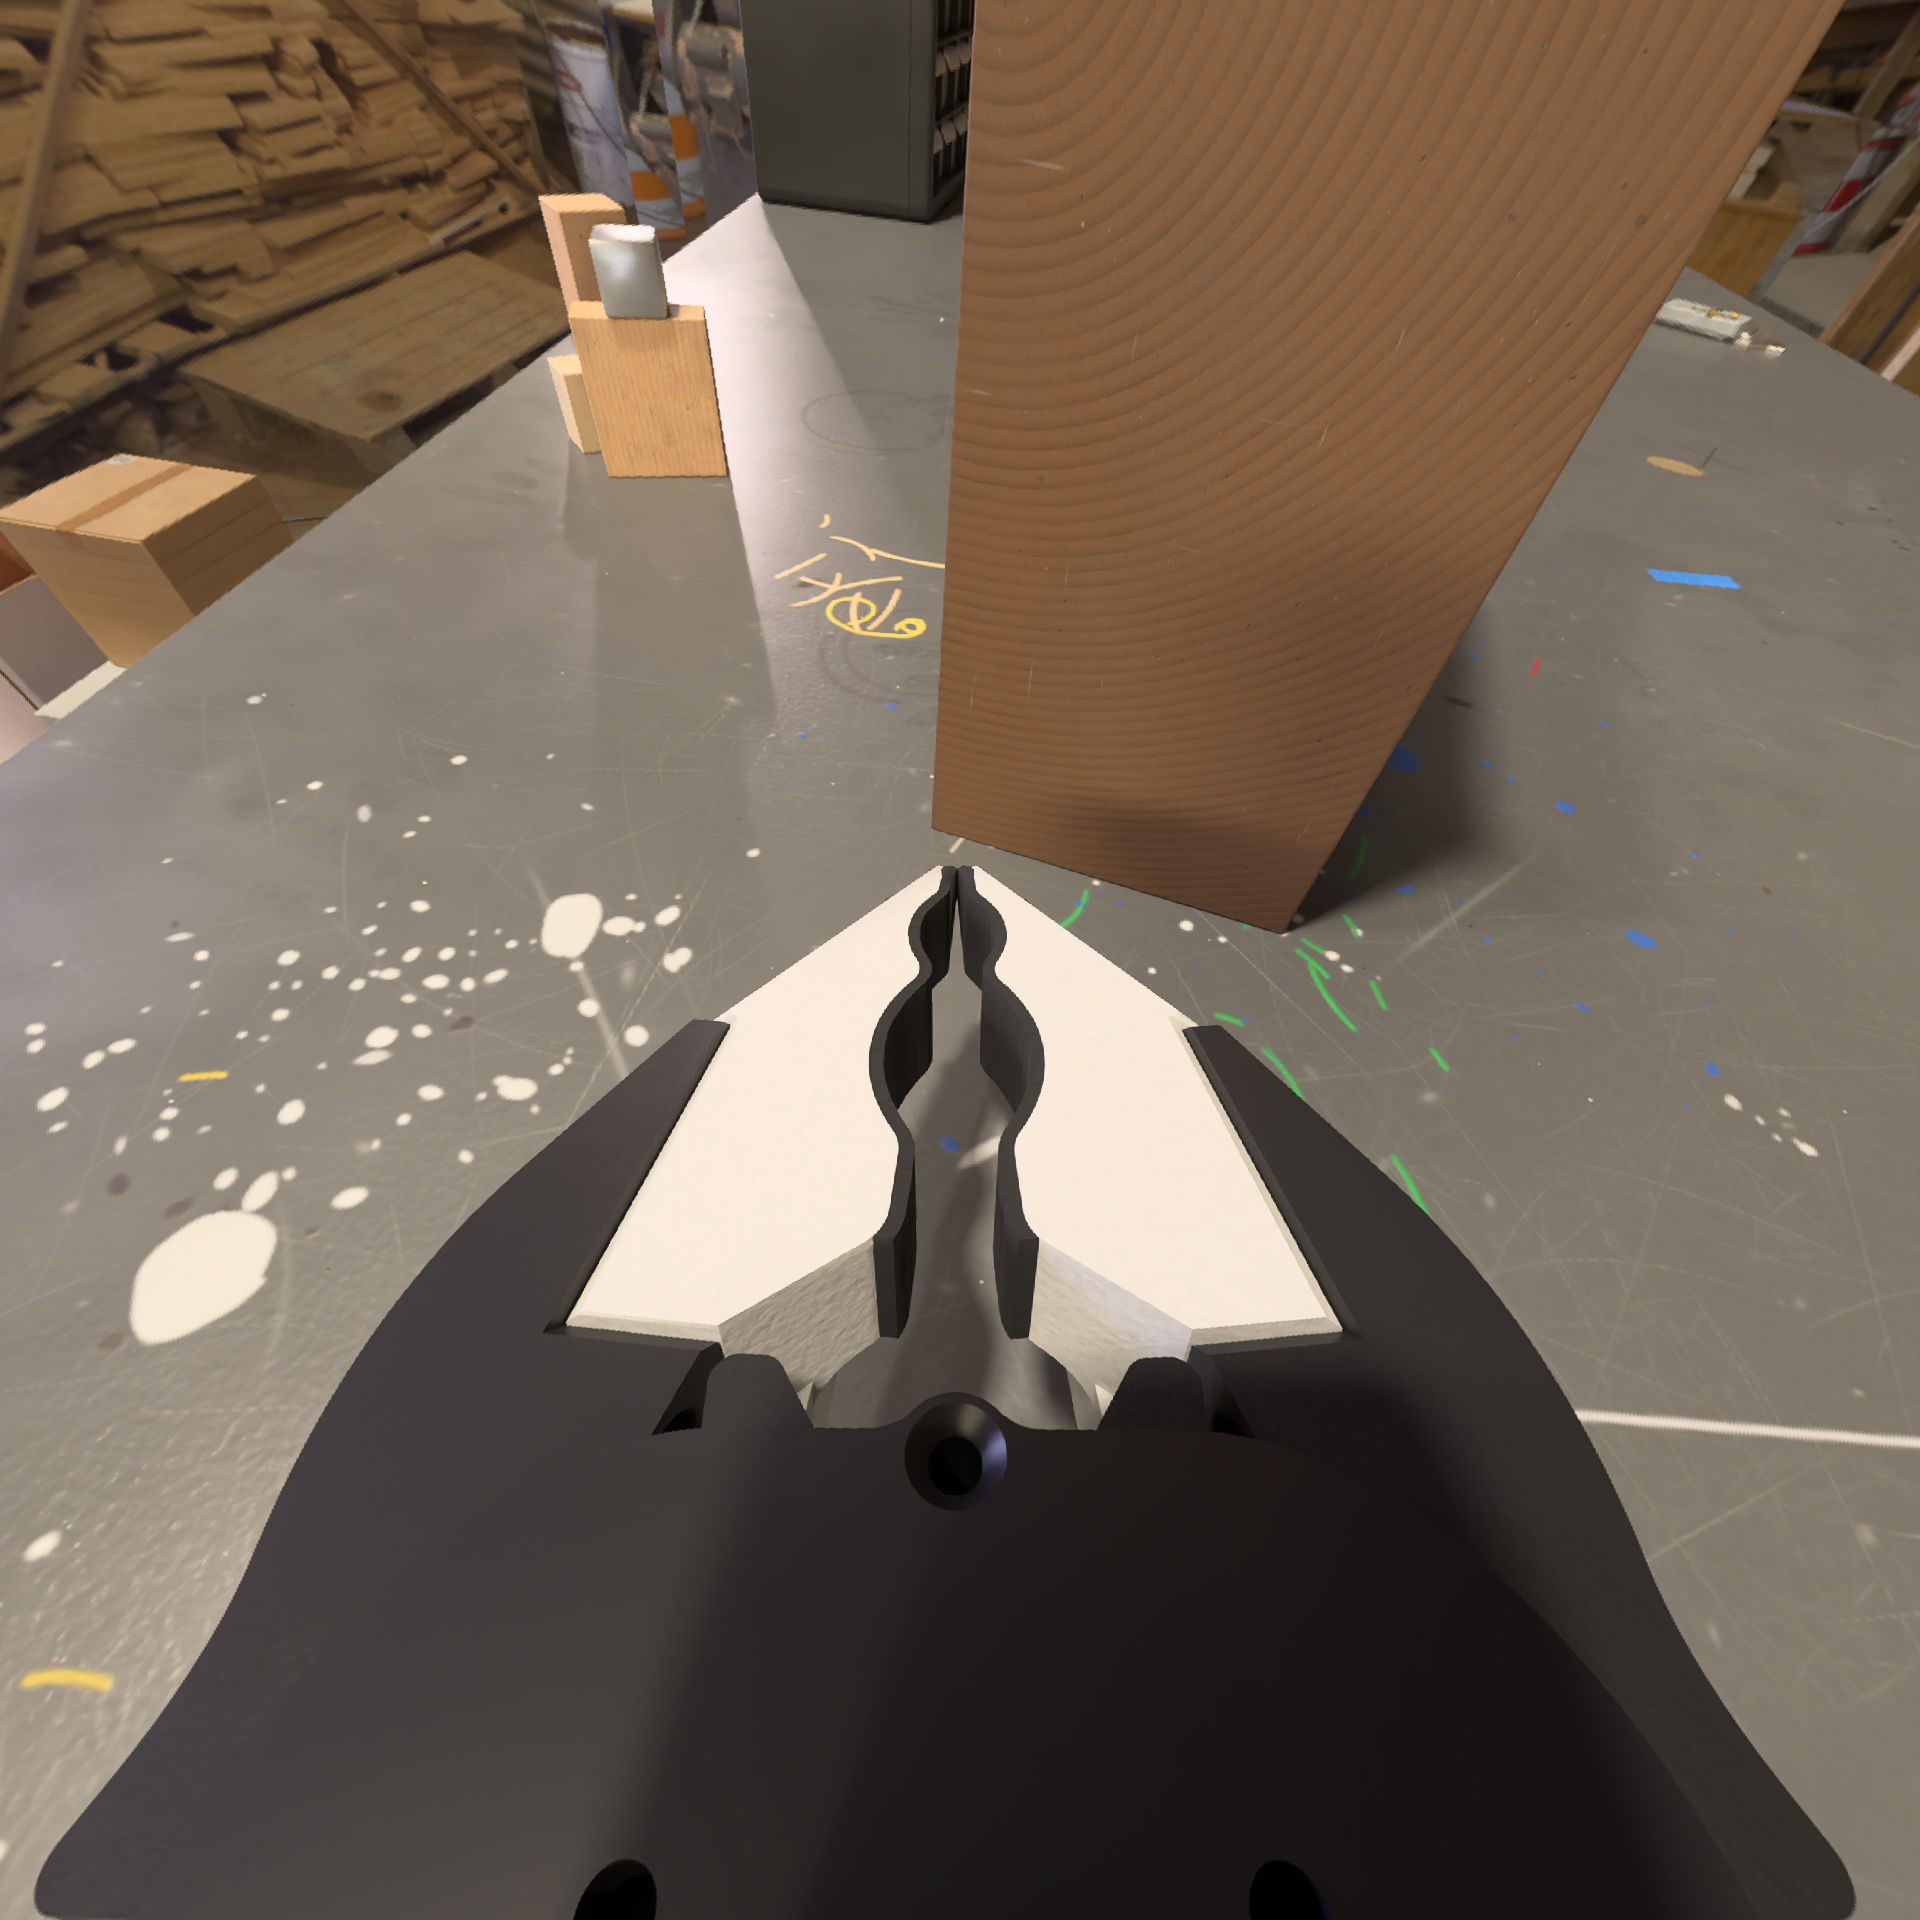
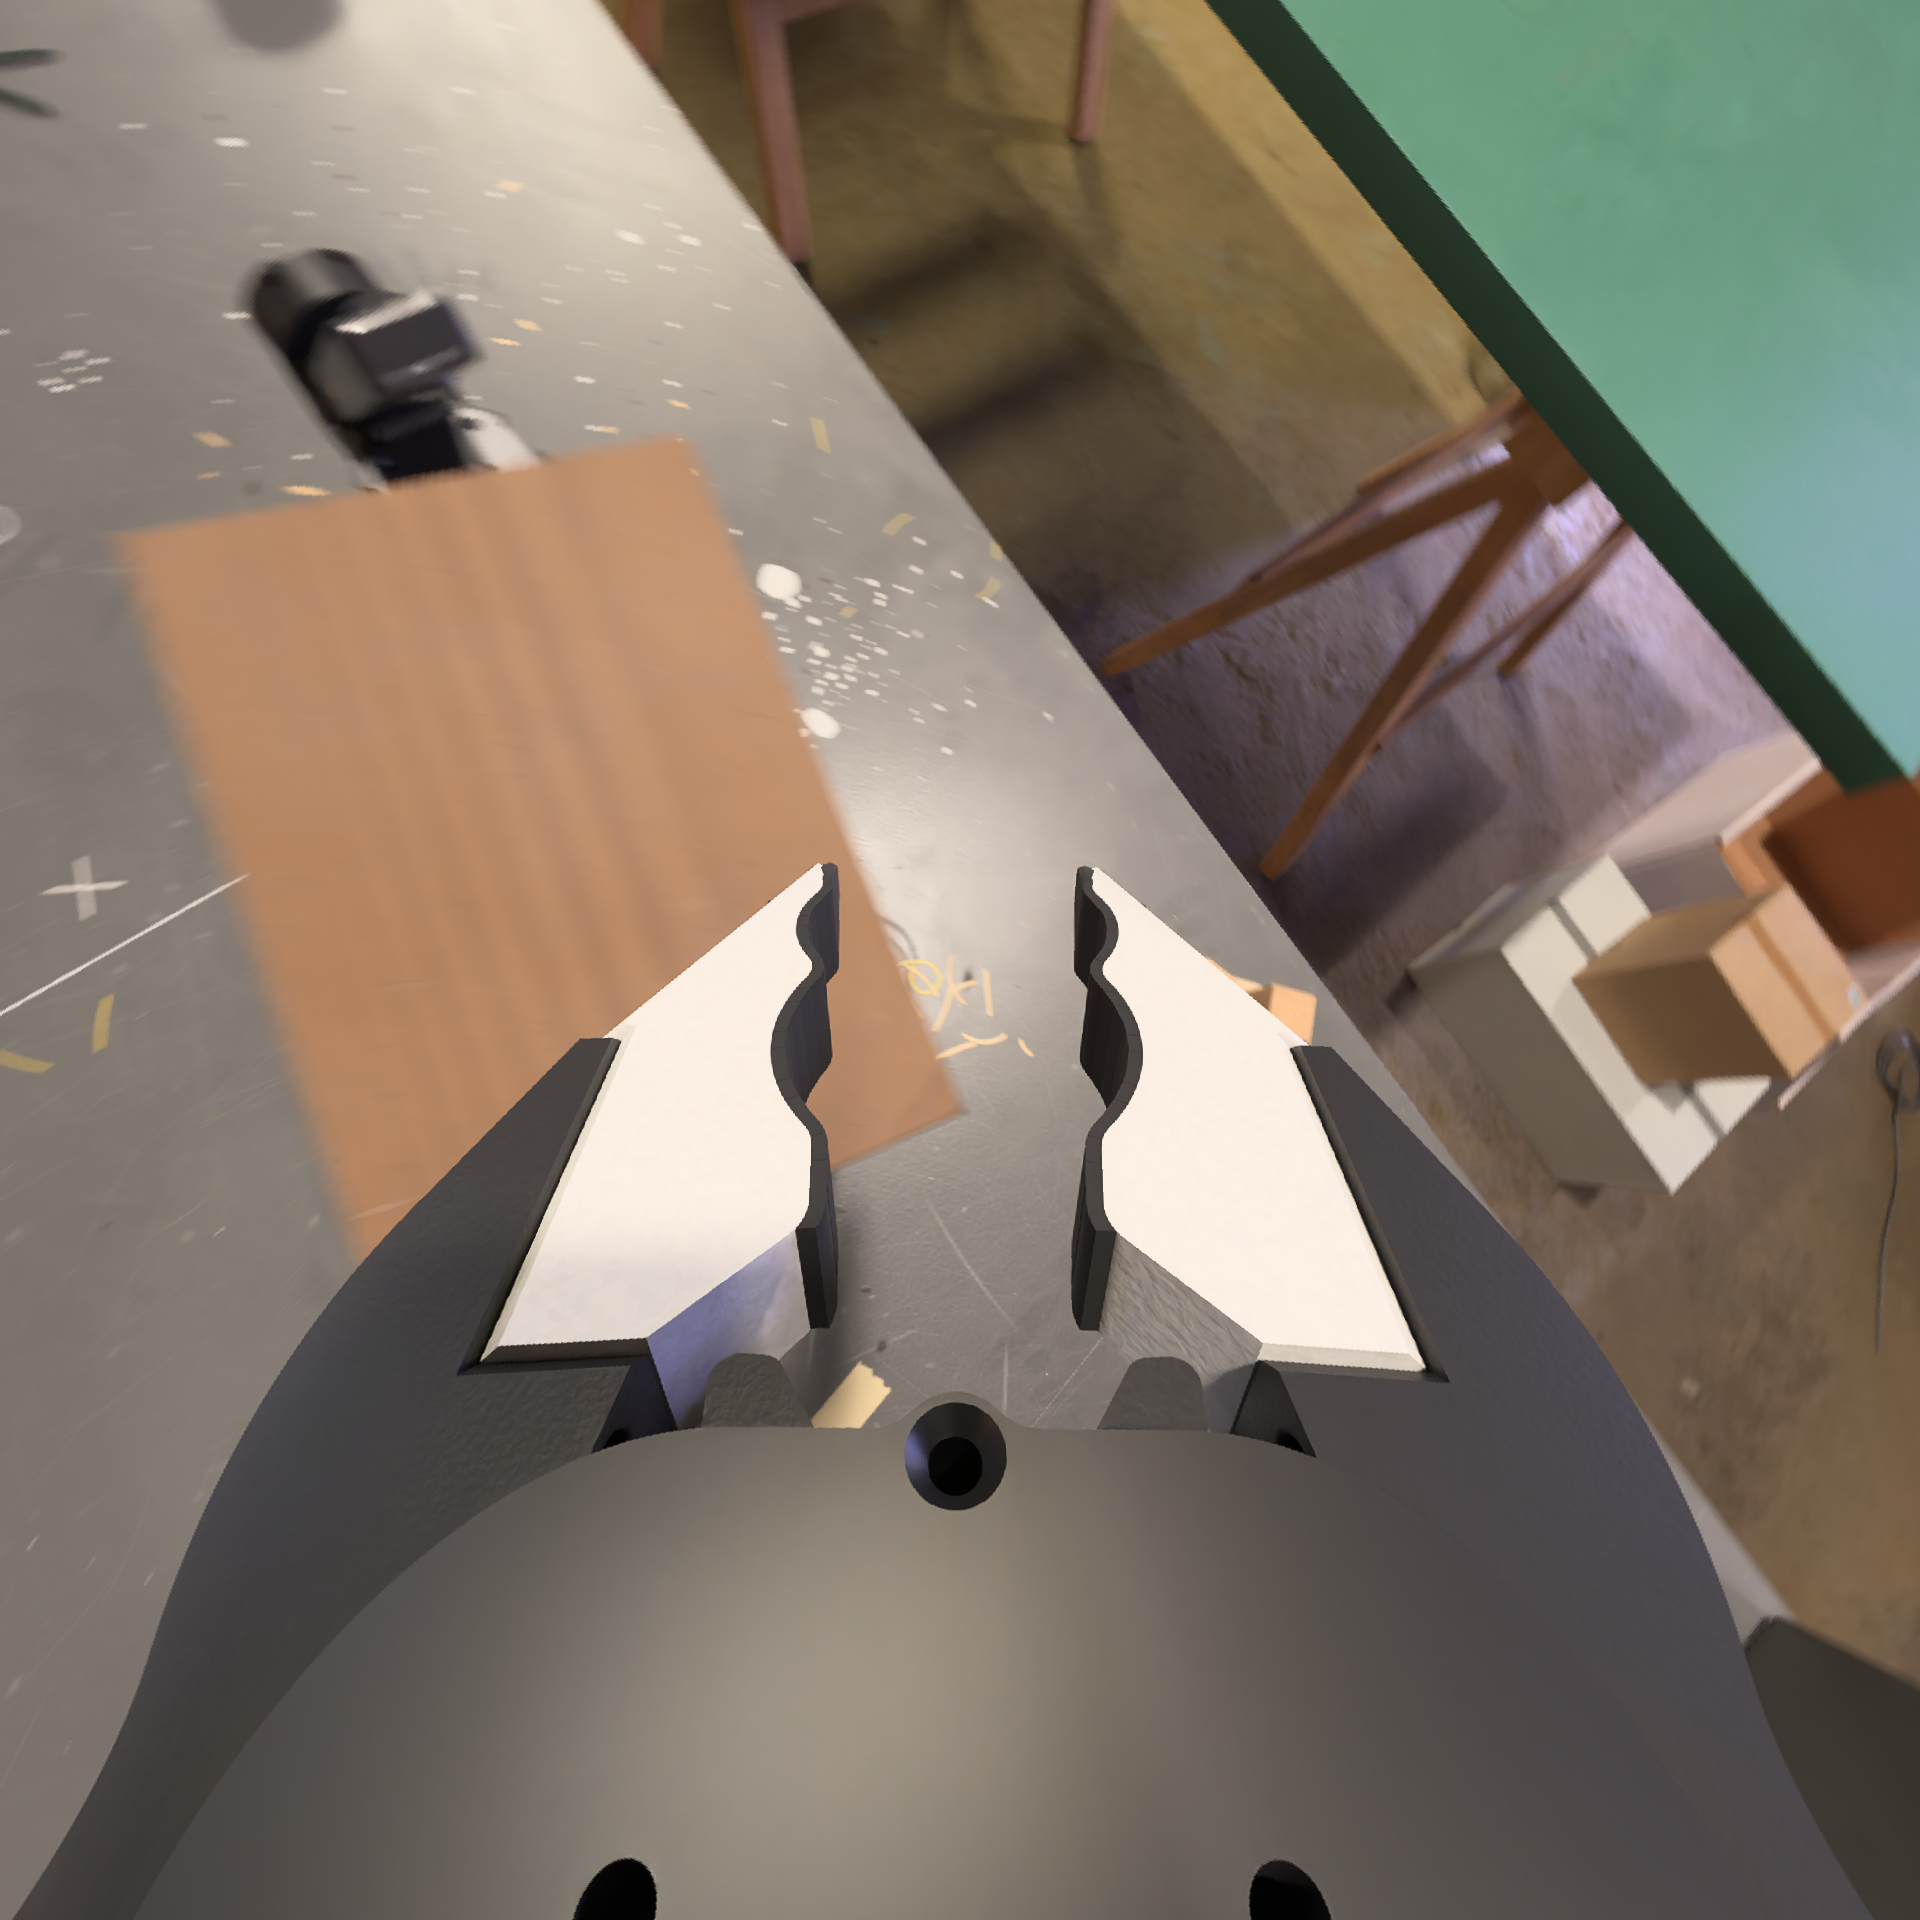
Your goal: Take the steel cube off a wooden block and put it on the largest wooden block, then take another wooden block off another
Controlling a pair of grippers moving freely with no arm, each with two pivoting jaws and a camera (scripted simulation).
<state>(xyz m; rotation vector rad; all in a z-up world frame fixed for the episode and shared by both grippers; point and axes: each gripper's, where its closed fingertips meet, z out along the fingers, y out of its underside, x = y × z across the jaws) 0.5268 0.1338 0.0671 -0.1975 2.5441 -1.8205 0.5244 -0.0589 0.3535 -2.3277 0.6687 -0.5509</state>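
In the left wrist view the largest wooden block (image 1: 1278,436), tall and reddish-brown, stands just ahead of my left gripper (image 1: 956,871), which is shut and empty, low over the grey table. Far back left, the steel cube (image 1: 627,272) sits on a light wooden block (image 1: 652,390); a taller block (image 1: 575,244) stands behind and a small one (image 1: 575,400) beside it. In the right wrist view my right gripper (image 2: 956,873) is open and empty, high over the large block's top (image 2: 488,790). A light block corner (image 2: 1283,1003) peeks past its right finger. The left gripper (image 2: 384,358) shows beyond.
The grey paint-spattered table (image 1: 416,831) has its left edge close to the small blocks, with a cardboard box (image 1: 145,551) below it. In the right wrist view the table edge (image 2: 1091,665) runs diagonally, with floor, boxes (image 2: 1704,997) and a green table (image 2: 1662,260) beyond.
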